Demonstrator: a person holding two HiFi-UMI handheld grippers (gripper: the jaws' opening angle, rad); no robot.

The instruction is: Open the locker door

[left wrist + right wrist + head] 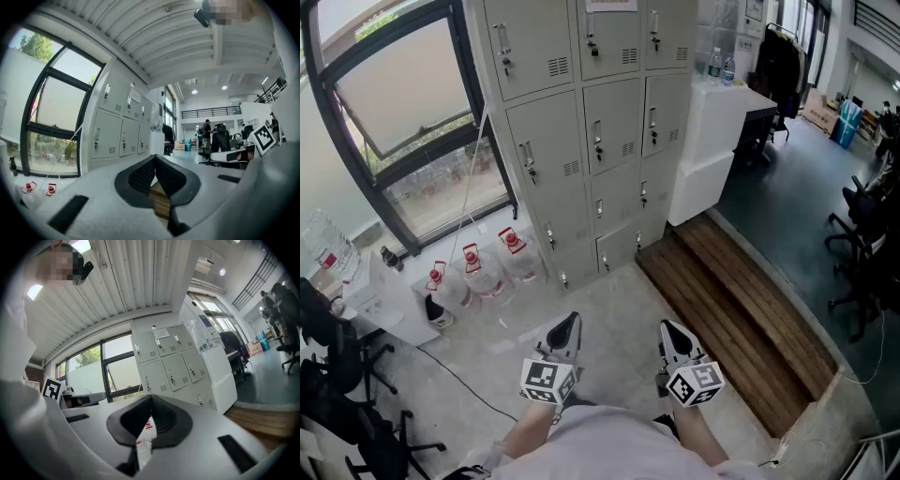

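grey lockers [598, 131] are standing far ahead, doors closed; i am holding left gripper [571, 322] and right gripper [667, 329] level, both jaw pairs pressed together, gripping nothing.

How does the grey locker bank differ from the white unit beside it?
The locker bank is grey, split into many small doors with handles and vents; the white unit is plain-fronted. The locker bank runs past the picture's top; the white unit is shorter, with bottles on top. Both stand side by side.
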